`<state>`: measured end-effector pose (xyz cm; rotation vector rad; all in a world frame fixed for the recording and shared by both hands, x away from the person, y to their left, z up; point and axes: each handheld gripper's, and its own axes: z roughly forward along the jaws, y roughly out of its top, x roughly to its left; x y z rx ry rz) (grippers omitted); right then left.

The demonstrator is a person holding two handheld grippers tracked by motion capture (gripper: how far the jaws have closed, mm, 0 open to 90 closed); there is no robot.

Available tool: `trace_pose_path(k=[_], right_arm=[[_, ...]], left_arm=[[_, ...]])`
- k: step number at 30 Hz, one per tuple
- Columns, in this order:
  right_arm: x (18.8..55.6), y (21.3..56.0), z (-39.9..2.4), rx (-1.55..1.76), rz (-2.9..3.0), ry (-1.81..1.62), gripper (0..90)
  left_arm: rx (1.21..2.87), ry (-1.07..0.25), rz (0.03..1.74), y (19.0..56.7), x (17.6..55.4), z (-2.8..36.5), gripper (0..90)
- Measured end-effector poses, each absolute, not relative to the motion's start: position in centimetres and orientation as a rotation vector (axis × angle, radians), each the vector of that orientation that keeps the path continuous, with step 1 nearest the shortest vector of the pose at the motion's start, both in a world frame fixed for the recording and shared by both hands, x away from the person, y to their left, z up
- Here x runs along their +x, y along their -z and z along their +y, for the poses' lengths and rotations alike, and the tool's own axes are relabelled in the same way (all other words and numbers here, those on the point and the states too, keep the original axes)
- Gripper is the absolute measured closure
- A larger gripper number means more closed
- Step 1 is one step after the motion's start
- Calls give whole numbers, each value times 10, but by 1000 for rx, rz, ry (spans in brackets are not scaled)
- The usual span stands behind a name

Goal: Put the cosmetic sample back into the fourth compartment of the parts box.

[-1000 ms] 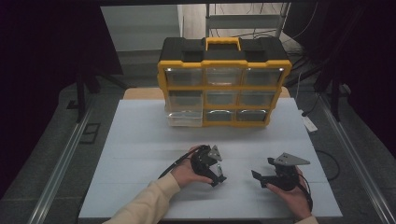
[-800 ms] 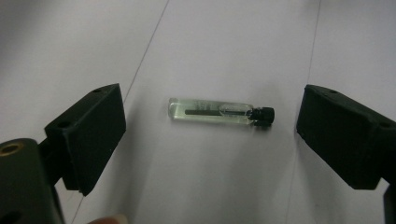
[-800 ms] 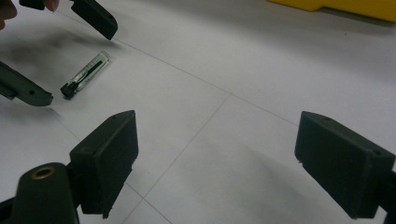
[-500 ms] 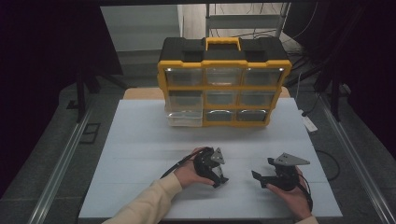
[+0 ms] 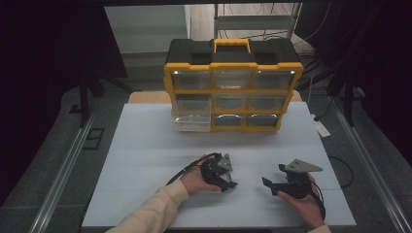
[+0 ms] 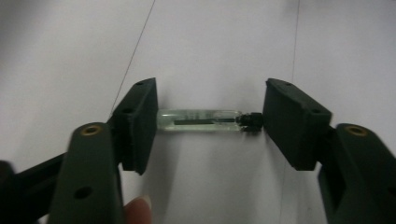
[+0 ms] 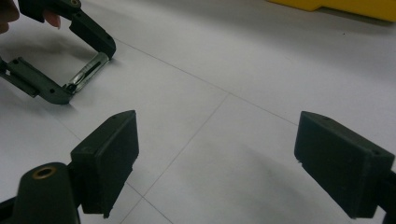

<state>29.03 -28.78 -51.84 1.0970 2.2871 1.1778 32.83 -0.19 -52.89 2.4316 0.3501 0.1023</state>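
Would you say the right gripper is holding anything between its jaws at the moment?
No, the right gripper stands wide open over the bare white table, while the small glass vial sits in the left gripper.

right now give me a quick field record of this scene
left claw: has just been closing, now shut end to end on the small clear vial
right claw: open, nothing between its jaws
vial: lying on the white table
yellow drawer organizer: at the table's far edge, bottom left drawer pulled out
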Motion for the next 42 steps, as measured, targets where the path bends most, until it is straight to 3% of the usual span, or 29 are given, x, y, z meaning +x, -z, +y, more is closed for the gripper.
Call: trace_pose_path(k=[14, 42], right_arm=[[290, 518, -289, 1102, 2271, -1184, 148], [290, 518, -289, 1099, 2280, -1177, 148]], left_arm=[[2415, -132, 339, 523, 326, 1, 401], [2251, -161, 398, 465, 325, 40, 401]])
